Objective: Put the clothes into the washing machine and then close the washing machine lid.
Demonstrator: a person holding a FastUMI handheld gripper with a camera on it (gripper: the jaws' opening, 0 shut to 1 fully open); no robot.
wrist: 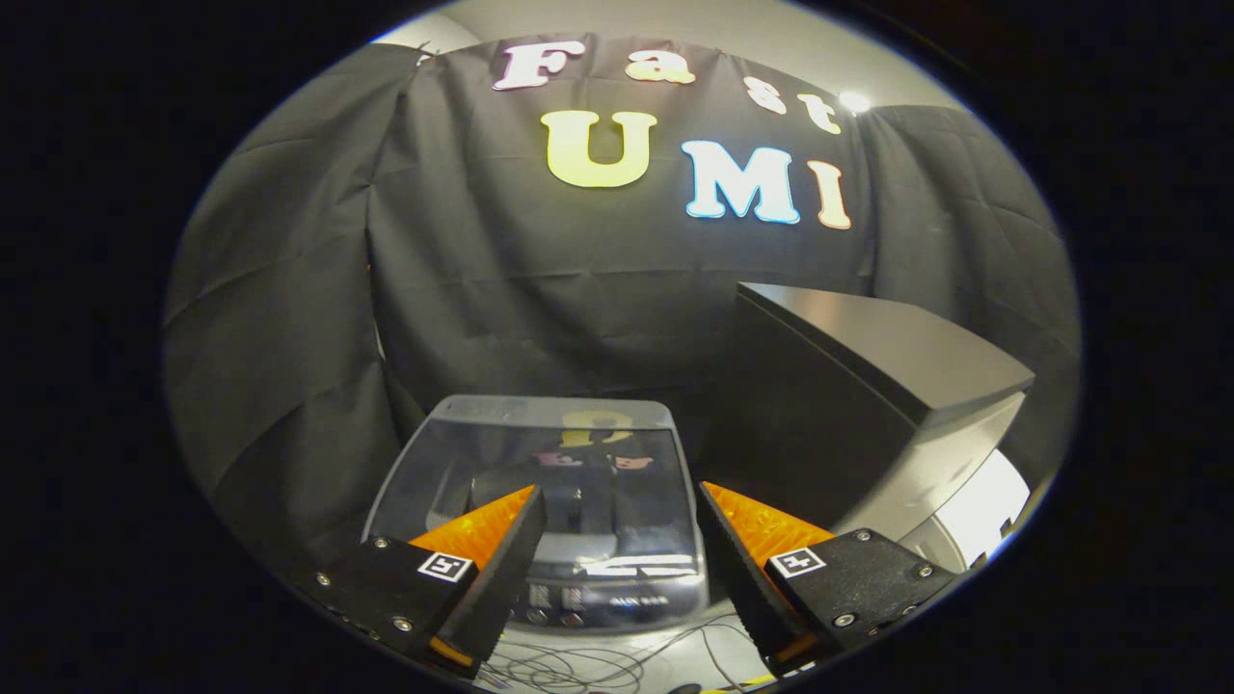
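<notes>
A small top-loading washing machine (415,482) stands below and just ahead of my fingers. Its glass lid (578,453) lies flat over the tub and mirrors the booth wall. The control panel (588,602) runs along the machine's near edge, between my fingers. My gripper (619,493) hovers above the lid, open, with a wide gap and nothing between the fingertips. The left finger (501,549) hangs over the lid's near left part and the right finger (742,554) over the machine's right edge.
A tall dark grey box (868,405) with a sloping top stands close to the right of the machine. A white surface (983,501) shows beyond it. Thin cables (598,665) lie on the pale floor in front of the machine. Black cloth walls the booth behind and to the left.
</notes>
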